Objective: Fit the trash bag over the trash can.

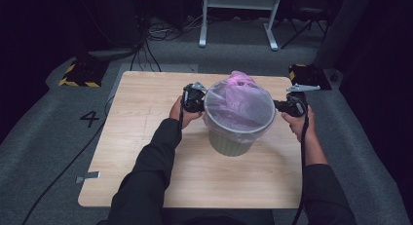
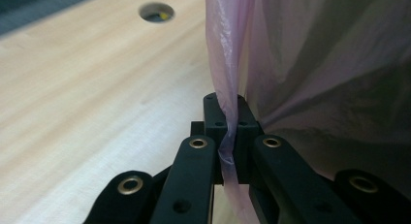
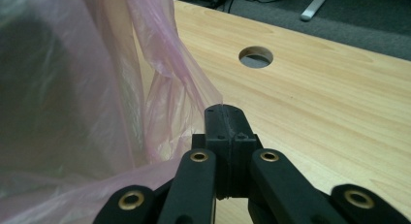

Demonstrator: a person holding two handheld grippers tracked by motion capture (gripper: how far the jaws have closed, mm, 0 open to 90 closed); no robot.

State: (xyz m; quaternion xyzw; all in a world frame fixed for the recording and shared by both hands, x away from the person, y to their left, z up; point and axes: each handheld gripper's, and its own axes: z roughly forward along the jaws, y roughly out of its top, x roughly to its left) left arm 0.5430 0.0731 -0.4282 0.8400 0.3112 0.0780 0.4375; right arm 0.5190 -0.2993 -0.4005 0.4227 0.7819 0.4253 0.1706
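A pale green bin stands in the middle of the wooden table. A thin pink plastic bag is stretched over its rim, with a bunch of film sticking up at the far side. My left gripper is at the bin's left rim, shut on a fold of the pink bag. My right gripper is at the right rim, and its jaws are shut on the edge of the bag. Both hands hold the film taut outward.
A round cable hole is cut in the tabletop beyond the left gripper, and another hole lies beyond the right gripper. A small metal clip sits at the table's near left edge. Cables and a white frame stand on the floor behind.
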